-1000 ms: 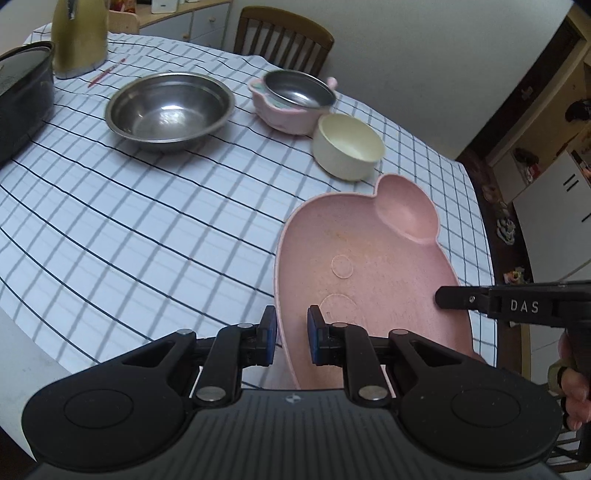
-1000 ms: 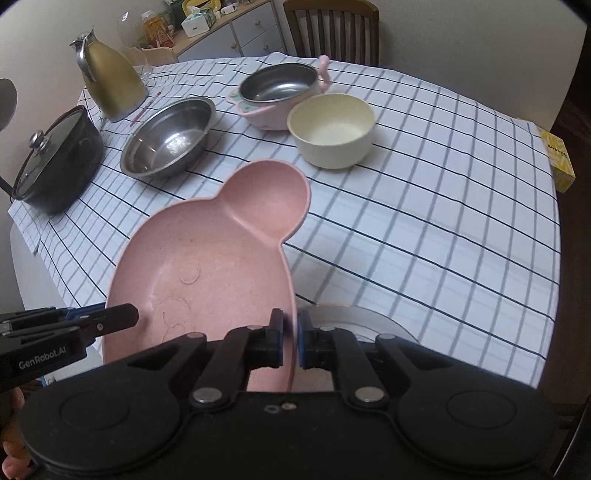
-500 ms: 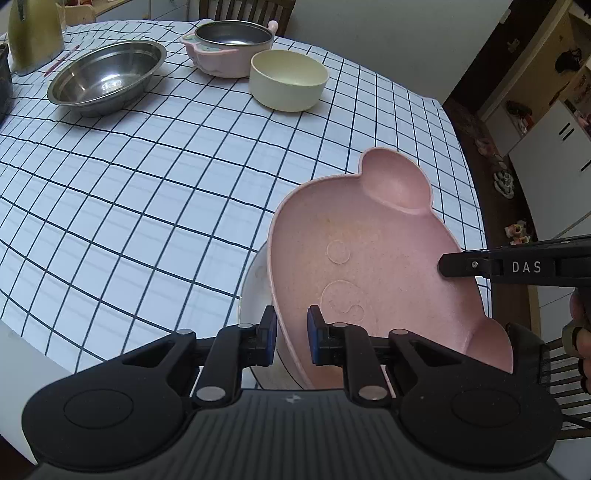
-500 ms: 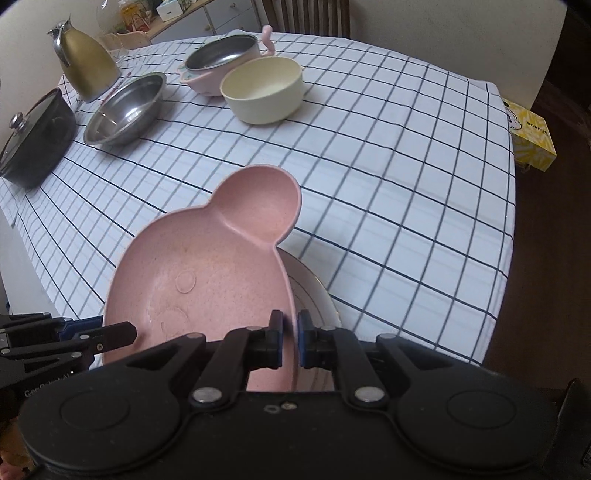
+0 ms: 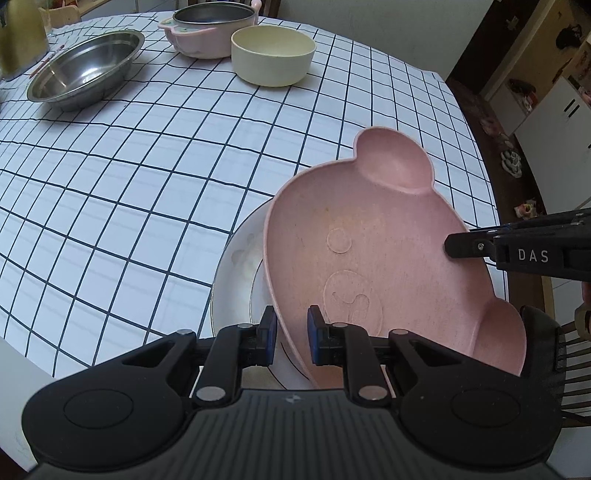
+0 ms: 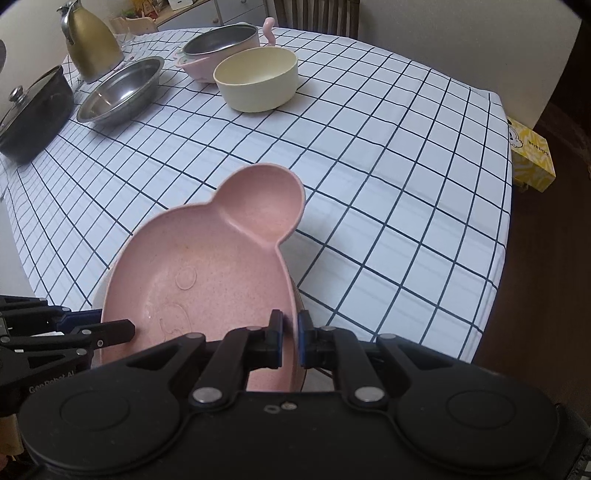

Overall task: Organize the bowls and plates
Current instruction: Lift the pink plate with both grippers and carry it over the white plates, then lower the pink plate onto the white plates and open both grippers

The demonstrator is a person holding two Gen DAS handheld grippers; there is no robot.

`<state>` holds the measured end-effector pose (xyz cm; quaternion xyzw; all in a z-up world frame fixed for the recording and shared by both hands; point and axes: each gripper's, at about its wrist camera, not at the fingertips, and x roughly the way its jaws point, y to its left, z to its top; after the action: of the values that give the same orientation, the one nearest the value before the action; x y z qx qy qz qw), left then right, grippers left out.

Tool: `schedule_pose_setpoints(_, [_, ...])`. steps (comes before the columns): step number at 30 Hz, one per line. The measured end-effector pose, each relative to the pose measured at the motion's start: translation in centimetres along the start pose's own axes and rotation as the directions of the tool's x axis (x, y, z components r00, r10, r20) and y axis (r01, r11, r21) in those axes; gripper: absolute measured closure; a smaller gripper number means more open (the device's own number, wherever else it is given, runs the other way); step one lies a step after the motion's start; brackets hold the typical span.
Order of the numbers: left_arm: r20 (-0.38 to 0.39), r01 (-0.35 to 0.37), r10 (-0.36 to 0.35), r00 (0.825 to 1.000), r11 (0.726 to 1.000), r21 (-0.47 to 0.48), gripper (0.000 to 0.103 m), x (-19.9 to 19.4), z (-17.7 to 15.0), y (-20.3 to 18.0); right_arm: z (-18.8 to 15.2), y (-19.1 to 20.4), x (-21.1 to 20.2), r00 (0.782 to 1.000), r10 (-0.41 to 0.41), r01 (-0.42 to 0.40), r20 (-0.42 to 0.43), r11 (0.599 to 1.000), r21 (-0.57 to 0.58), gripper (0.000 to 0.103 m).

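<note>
Tongs both clamped: left gripper (image 5: 290,338) pinches pink plate (image 5: 373,258) at lower centre, right gripper (image 6: 290,338) its opposite rim. White plate (image 5: 236,273) sits beneath; uneven release could tip it off the stack.

We saw a pink bear-shaped plate (image 5: 373,236) with round ear hollows, tilted above a white plate (image 5: 240,273) at the table's near edge. Farther off sat a cream bowl (image 5: 273,55), a steel bowl (image 5: 85,70) and a pink steel-lined bowl (image 5: 210,33).
</note>
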<state>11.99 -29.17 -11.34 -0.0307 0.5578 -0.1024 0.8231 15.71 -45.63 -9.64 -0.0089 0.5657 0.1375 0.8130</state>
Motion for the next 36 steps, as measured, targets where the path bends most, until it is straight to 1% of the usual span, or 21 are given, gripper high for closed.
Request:
schedule_pose_setpoints(11, [-0.016,-0.004,0.004,1.0,1.0,0.019,0.086,1.1,0.2,-0.2,0.3,-0.4,0.8,1.0,0.0,0.0,-0.005,1.0,0.0,0.094])
schedule_pose_setpoints(15, [-0.021,-0.001,0.002,1.0,0.999,0.033,0.087,1.3,0.1,-0.4,0.3,-0.5,0.7,1.0,-0.01,0.01,-0.004,1.0,-0.006,0.094])
schedule_pose_setpoints(17, [-0.026,0.005,-0.004,1.0,1.0,0.026,0.087,1.4,0.2,-0.2,0.3,-0.4,0.7,1.0,-0.011,0.011,-0.004,1.0,-0.006,0.094])
schedule_pose_setpoints(22, [-0.027,0.01,-0.009,1.0,0.999,0.039,0.087,1.3,0.1,0.0,0.4,0.3,0.7,0.999,-0.033,0.034,0.005,0.999,-0.036,0.093])
schedule_pose_setpoints(28, [-0.02,0.013,-0.012,1.0,0.999,0.044,0.086,1.1,-0.1,0.1,0.4,0.2,0.9,1.0,-0.01,0.01,-0.005,1.0,-0.014,0.085])
schedule_pose_setpoints(32, [-0.023,0.017,-0.016,1.0,0.999,0.044,0.086,1.1,-0.1,0.2,0.3,0.4,0.7,1.0,-0.015,0.015,-0.001,1.0,-0.01,0.082])
schedule_pose_setpoints(36, [-0.018,0.018,-0.017,1.0,0.999,0.046,0.086,0.8,-0.2,0.4,0.2,0.3,0.1,1.0,-0.01,0.01,0.009,1.0,0.002,0.075])
